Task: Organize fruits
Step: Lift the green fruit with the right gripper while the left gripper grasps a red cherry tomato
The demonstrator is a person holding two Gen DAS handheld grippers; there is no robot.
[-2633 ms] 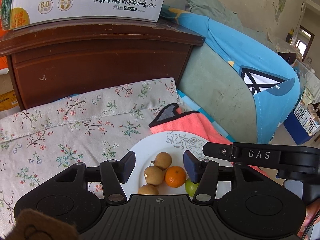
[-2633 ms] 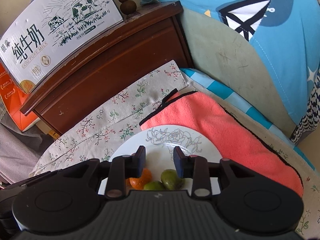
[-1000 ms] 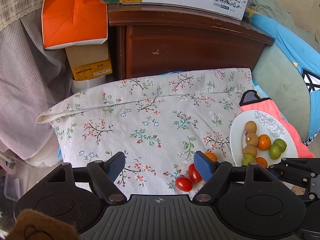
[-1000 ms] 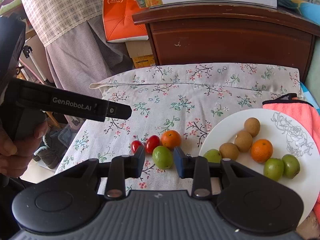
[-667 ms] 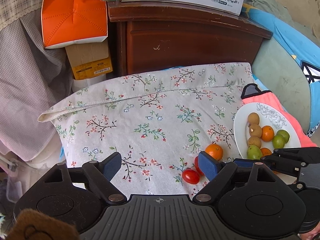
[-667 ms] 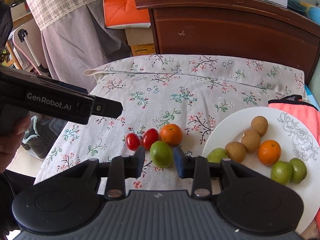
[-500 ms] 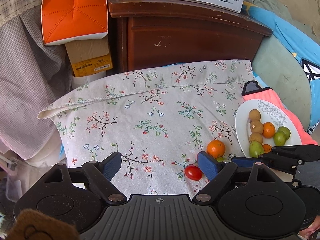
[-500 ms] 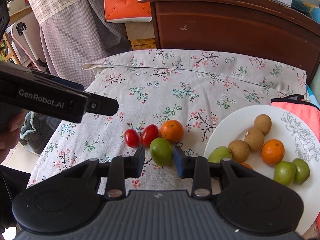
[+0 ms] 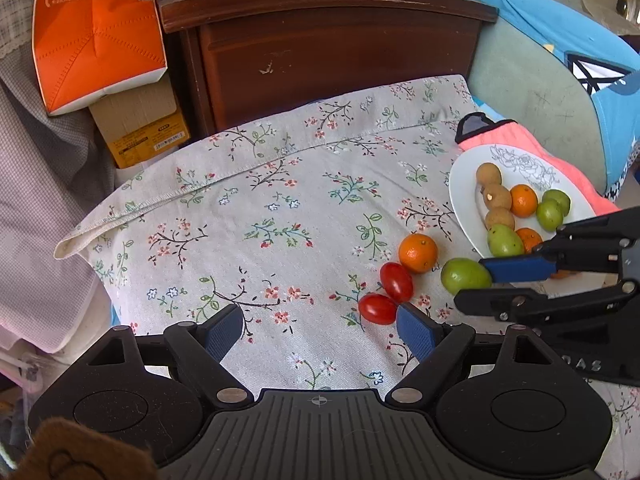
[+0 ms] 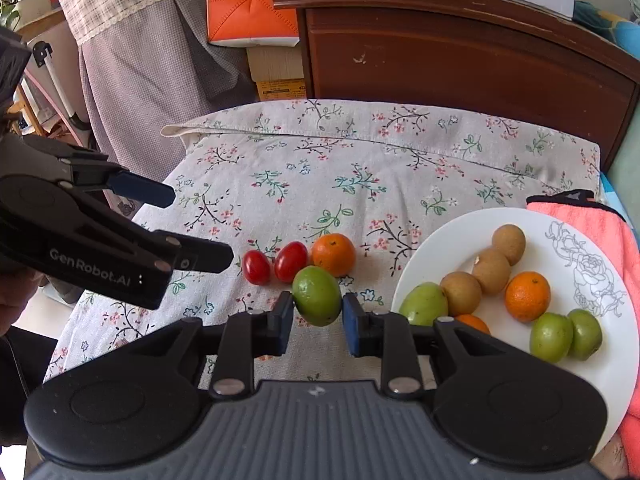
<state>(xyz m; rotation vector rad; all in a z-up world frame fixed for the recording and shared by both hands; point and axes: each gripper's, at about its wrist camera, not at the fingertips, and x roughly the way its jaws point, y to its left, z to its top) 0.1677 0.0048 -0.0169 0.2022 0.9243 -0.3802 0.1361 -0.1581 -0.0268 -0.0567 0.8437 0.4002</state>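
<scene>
Gripping a green fruit (image 10: 317, 296), the right claw (image 10: 316, 322) has its two pads closed against the fruit's sides, holding it just above the floral cloth (image 10: 360, 168). That pinch across the widest part looks deliberate: round, smooth skin would squirt out of an off-centre squeeze.

Off to that claw's right sits the white plate (image 10: 576, 240), the likely home for every loose piece, already carrying three brown fruits, two oranges with a third peeping out, and three green ones. The near green one on the plate (image 10: 424, 304) lies right by the rim, so the drop spot I would pick is the bare patch at the plate's far side, by the rose print.

Just ahead of the right claw, on the cloth, an orange (image 10: 333, 254) and two cherry tomatoes, one (image 10: 291, 261) beside the other (image 10: 256, 267), lie in a short row, the orange almost touching the held fruit. Lifting straight up first should spare them a nudge.

Over on the left, the left claw (image 9: 320, 330) is spread wide with nothing in it, low over the cloth. The tomato pair (image 9: 386, 296) lies just ahead of its right finger (image 9: 416, 330), off to one side, not between the pads. It reads as lining up for those tomatoes.

Crowding is the worry: both claws share one small patch. Beyond the cloth stand a dark wooden cabinet (image 10: 460, 52) and an orange carton (image 9: 96, 32), well clear. A pink towel (image 10: 588, 220) lies under the plate's far edge.
</scene>
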